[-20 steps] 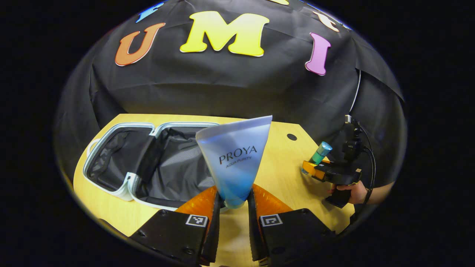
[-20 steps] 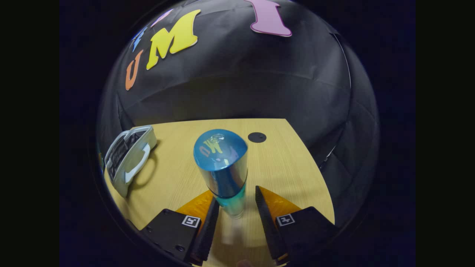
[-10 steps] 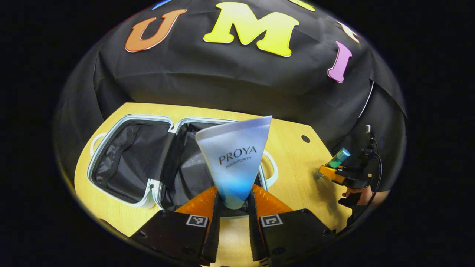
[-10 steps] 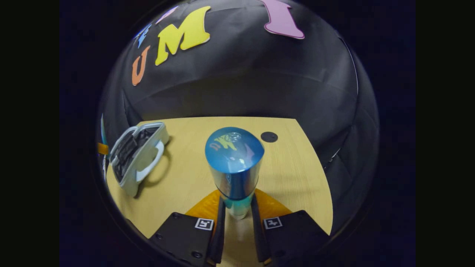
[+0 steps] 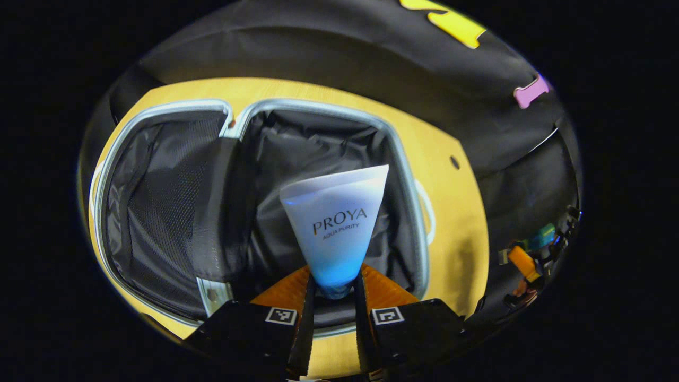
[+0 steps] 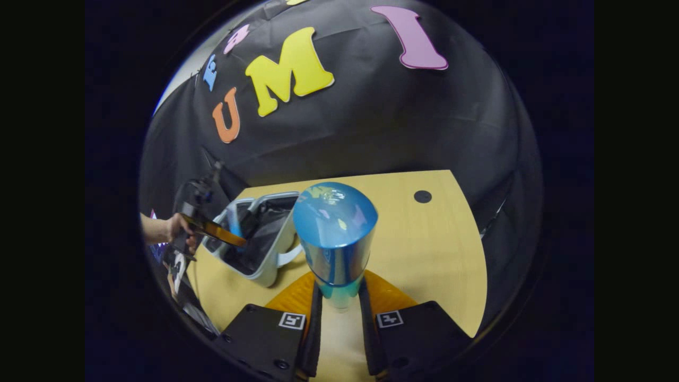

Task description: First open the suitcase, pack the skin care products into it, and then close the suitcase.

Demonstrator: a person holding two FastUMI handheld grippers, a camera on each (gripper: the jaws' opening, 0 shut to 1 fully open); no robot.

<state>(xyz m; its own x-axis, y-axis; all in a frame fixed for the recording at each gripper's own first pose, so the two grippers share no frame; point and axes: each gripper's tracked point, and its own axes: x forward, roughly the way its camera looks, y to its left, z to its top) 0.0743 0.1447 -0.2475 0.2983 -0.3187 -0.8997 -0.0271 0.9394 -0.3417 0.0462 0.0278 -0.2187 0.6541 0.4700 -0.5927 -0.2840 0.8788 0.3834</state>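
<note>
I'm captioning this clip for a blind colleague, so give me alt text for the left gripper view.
The left tongs pinch the narrow end of a pale blue squeeze tube, holding it over the right half of an open suitcase with dark lining that lies flat on a wooden table. At the far right edge the right tongs carry a teal bottle.

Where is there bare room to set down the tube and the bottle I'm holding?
The right half of the open suitcase, under the tube in the left gripper, shows bare lining. The meshed left half looks free too. Outside, bare table runs from the suitcase handle to the round hole, beyond the bottle in the right gripper. Around the tube it is crowded.
</note>
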